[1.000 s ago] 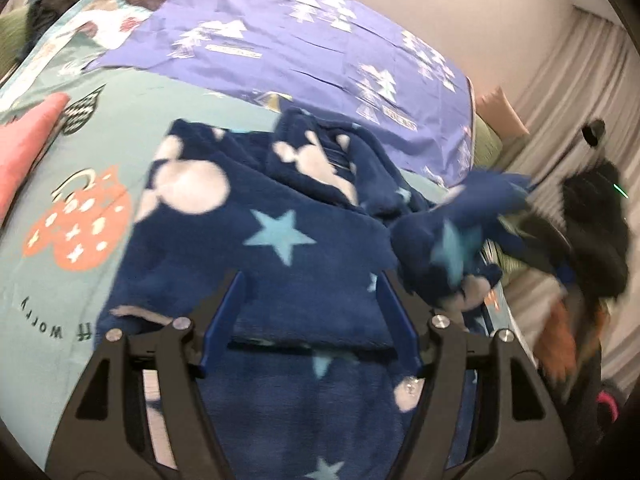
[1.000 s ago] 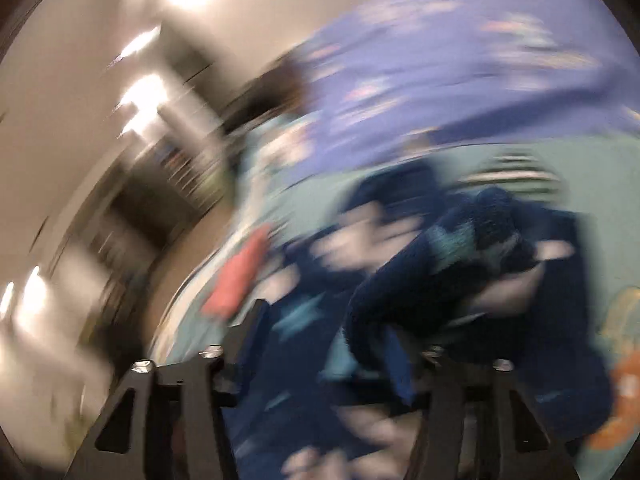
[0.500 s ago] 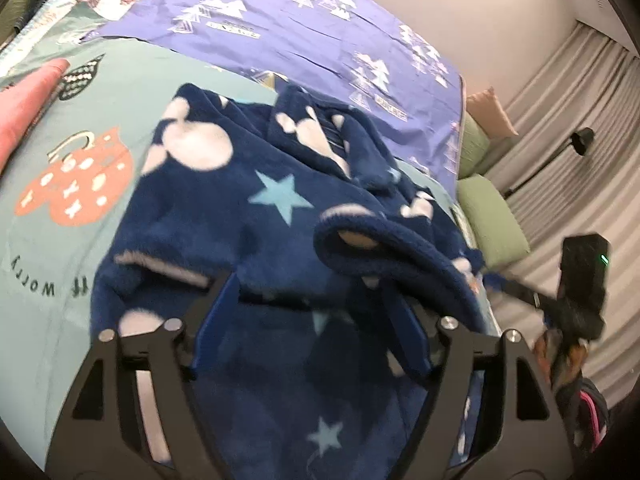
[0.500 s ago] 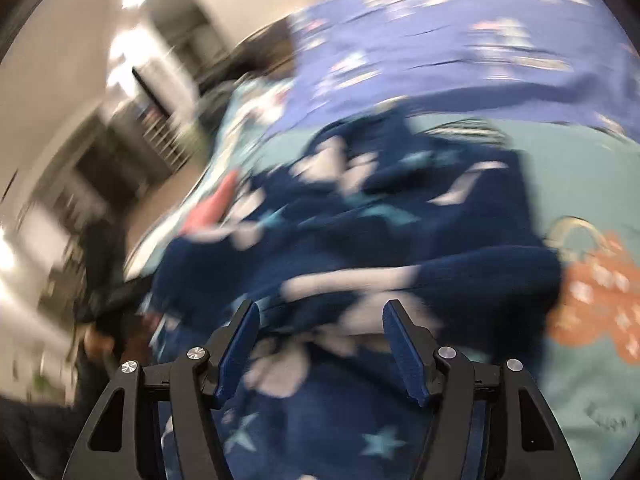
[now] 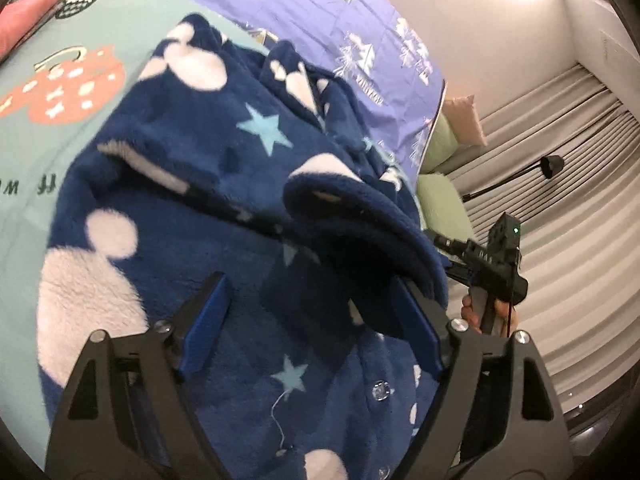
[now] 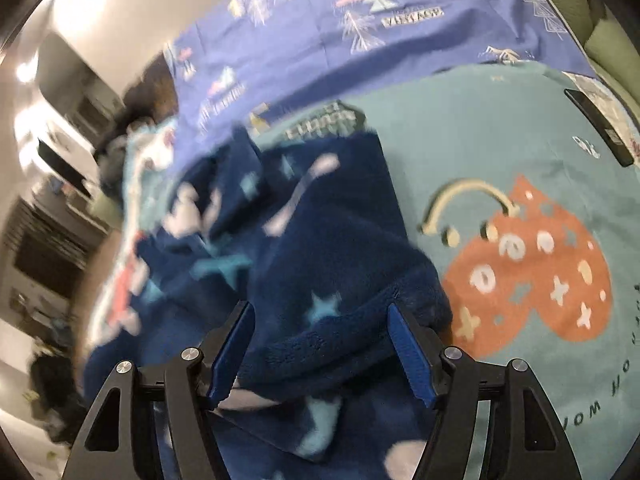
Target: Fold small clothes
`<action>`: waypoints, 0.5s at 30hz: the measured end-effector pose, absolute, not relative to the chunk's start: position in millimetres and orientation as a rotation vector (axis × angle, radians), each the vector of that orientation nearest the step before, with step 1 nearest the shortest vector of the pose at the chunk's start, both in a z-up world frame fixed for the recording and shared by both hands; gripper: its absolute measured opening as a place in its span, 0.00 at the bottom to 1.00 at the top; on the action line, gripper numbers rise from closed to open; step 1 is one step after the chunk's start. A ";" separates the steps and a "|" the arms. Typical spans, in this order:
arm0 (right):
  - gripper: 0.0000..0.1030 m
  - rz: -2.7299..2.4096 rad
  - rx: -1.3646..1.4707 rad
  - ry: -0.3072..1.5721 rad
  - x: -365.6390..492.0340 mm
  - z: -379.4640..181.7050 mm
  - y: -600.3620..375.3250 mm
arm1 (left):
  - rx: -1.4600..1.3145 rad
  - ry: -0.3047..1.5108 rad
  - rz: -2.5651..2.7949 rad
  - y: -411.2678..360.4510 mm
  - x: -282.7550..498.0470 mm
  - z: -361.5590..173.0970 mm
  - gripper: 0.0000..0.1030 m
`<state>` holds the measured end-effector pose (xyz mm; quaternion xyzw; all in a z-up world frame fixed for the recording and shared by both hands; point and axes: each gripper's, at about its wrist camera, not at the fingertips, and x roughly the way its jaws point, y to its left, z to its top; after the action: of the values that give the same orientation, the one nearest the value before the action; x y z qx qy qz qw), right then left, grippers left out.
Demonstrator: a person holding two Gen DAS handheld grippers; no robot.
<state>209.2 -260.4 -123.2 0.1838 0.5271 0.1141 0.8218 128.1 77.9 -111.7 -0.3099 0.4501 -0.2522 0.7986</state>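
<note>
A navy fleece garment (image 5: 208,152) with pale stars and white mouse-head shapes lies spread on the teal bed sheet (image 5: 60,152). My left gripper (image 5: 312,320) hovers low over it, its jaws opening. A folded-over sleeve (image 5: 360,216) drapes against its right finger, and neither pad presses on cloth. In the right wrist view the same garment (image 6: 320,232) fills the middle. My right gripper (image 6: 320,344) straddles a thick folded edge with its jaws opening, and the pads are not squeezing it. The right gripper's body (image 5: 492,260), held in a hand, shows at the bed's right edge.
A purple sheet with tree prints (image 5: 328,12) covers the far half of the bed. An orange heart print (image 6: 532,272) marks the teal sheet. A pink cloth (image 5: 28,12) lies far left. A dark flat device (image 6: 600,128) lies near green cushions (image 5: 444,200). Curtains (image 5: 560,184) and a lamp (image 5: 552,166) stand behind.
The sleeve that my right gripper carried in the air now lies folded across the garment. Both grippers have come down closer to the fleece and their jaws have widened.
</note>
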 end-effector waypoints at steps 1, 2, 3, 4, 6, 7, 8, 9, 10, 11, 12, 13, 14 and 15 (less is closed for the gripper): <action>0.68 0.238 0.343 1.137 204.4 -126.0 -255.6 | -0.658 0.970 -0.536 74.7 128.8 -111.6 0.79; 0.68 0.230 0.308 1.155 200.7 -130.5 -252.0 | -0.658 0.970 -0.542 71.8 128.8 -111.0 0.79; 0.68 0.223 0.277 1.178 193.0 -134.1 -250.2 | -0.664 0.972 -0.556 68.9 128.9 -110.3 0.79; 0.68 0.227 0.272 1.181 187.1 -136.0 -250.9 | -0.674 0.978 -0.577 66.2 128.3 -109.7 0.79; 0.68 0.239 0.301 1.164 176.0 -134.4 -257.7 | -0.687 0.987 -0.597 63.7 126.6 -108.3 0.80; 0.68 0.239 0.329 1.166 171.6 -133.3 -262.7 | -0.693 0.986 -0.604 63.8 124.3 -107.6 0.80; 0.69 0.234 0.352 1.174 169.5 -133.4 -267.2 | -0.698 0.981 -0.610 65.0 121.9 -107.1 0.80; 0.69 0.223 0.367 1.183 167.7 -134.7 -270.6 | -0.705 0.976 -0.613 66.8 119.6 -106.8 0.80; 0.69 0.205 0.373 1.193 165.8 -135.3 -273.9 | -0.714 0.970 -0.613 69.5 116.9 -106.5 0.80; 0.69 0.185 0.375 1.198 160.8 -134.7 -277.7 | -0.720 0.964 -0.615 71.2 115.9 -106.6 0.81; 0.69 0.192 0.387 1.188 157.9 -134.1 -280.1 | -0.725 0.960 -0.616 72.9 116.1 -106.5 0.81; 0.69 0.207 0.407 1.170 154.2 -130.0 -282.3 | -0.732 0.961 -0.607 73.7 117.7 -106.6 0.81; 0.69 0.236 0.449 1.139 150.7 -124.2 -283.9 | -0.735 0.965 -0.601 73.2 119.3 -107.0 0.81; 0.69 0.253 0.479 1.119 149.3 -120.6 -285.7 | -0.737 0.968 -0.600 72.4 121.5 -107.5 0.81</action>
<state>149.3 -285.7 -120.6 0.2246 0.5240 0.1186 0.8130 121.5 72.4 -107.5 -0.3407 0.4480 -0.2773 0.7787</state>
